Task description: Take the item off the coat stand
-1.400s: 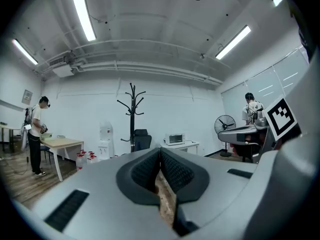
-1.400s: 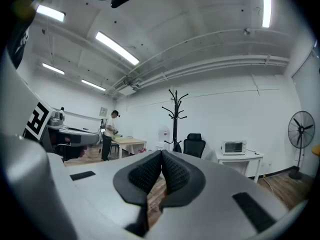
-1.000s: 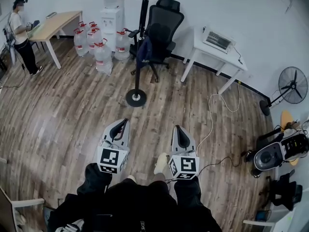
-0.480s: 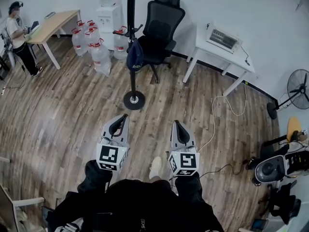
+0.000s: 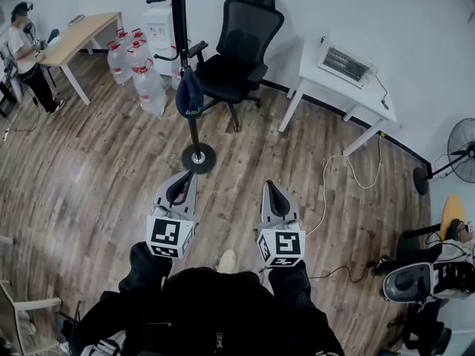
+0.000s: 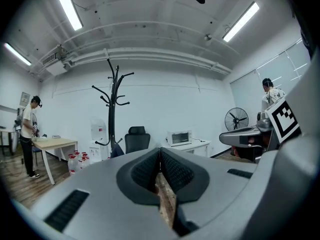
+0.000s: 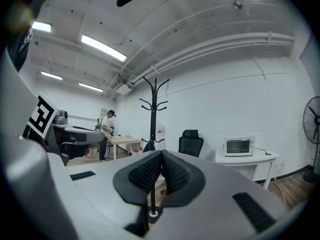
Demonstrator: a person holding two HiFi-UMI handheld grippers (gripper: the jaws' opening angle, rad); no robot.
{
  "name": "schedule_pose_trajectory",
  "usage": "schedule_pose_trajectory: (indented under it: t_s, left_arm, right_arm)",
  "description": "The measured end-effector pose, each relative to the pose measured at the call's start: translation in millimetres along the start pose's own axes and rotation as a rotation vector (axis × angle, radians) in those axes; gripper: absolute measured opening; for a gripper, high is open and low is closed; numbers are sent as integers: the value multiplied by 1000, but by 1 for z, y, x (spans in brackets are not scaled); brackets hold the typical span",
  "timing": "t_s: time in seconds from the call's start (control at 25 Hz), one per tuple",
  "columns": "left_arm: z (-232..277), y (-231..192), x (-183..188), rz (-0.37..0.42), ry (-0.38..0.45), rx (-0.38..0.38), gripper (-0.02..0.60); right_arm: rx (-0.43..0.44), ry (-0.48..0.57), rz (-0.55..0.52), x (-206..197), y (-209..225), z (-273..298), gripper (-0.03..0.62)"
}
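A person stands on a wood-plank floor (image 5: 96, 169) with a handheld gripper in each hand, both pointed at a black coat stand (image 5: 180, 43) ahead. The left gripper (image 5: 182, 182) has its jaws pressed together with nothing between them; the right gripper (image 5: 273, 189) likewise has its jaws together and holds nothing. Both are well apart from the stand.

A dark blue item (image 5: 189, 96), soft and rounded with pale lettering too small to read, hangs from a low hook on the stand, against the pole and above its round base (image 5: 198, 156). The upper hooks carry nothing.

Left of the stand, a cluster of large clear water jugs (image 5: 137, 64) with red caps sits on the floor beside a white water dispenser (image 5: 158, 22); whether the jugs are full cannot be told. Just right of the stand is a black office chair (image 5: 239, 47).

A white bench (image 5: 326, 87) by the wall carries a toaster oven (image 5: 347, 64), and a white cable (image 5: 330, 191) trails across the floor below it. At far left, another person (image 5: 24, 47) stands at a wooden bench (image 5: 78, 37). A pedestal fan (image 5: 462, 160) stands at the right edge.
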State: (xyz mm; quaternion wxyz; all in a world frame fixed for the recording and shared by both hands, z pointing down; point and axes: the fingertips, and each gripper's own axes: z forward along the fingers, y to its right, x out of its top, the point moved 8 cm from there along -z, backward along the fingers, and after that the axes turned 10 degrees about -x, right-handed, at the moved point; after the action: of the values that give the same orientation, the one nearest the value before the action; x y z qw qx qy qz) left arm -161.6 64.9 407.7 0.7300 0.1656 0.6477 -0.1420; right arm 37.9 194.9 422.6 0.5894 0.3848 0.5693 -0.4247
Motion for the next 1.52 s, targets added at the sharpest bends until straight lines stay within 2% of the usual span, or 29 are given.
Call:
schedule_pose_trajectory:
  t_s: [0.28,0.76,0.92,1.12,1.36,1.52]
  left_arm:
    - [59,5,3,-1,3,37,23]
    - [132,-13,6,-9,-12,75,24]
    - [163,-33,6,-14,-12,81,23]
    - [227,-67,9,-14,-7,70,23]
    - [313,-113,19,-32,-10,69,23]
    - [353,-148,20,-42,-28,106,23]
  right_arm:
    - [41,9,-1,-4,46,48,15]
    - [86,15,-2,-1,84,122,15]
    - [85,10,-1,-3,93,156,15]
    - [65,-1,15,-7,112,220,15]
    - [95,-9,1,7,134,318,15]
    - [140,-9,4,13,137,385,15]
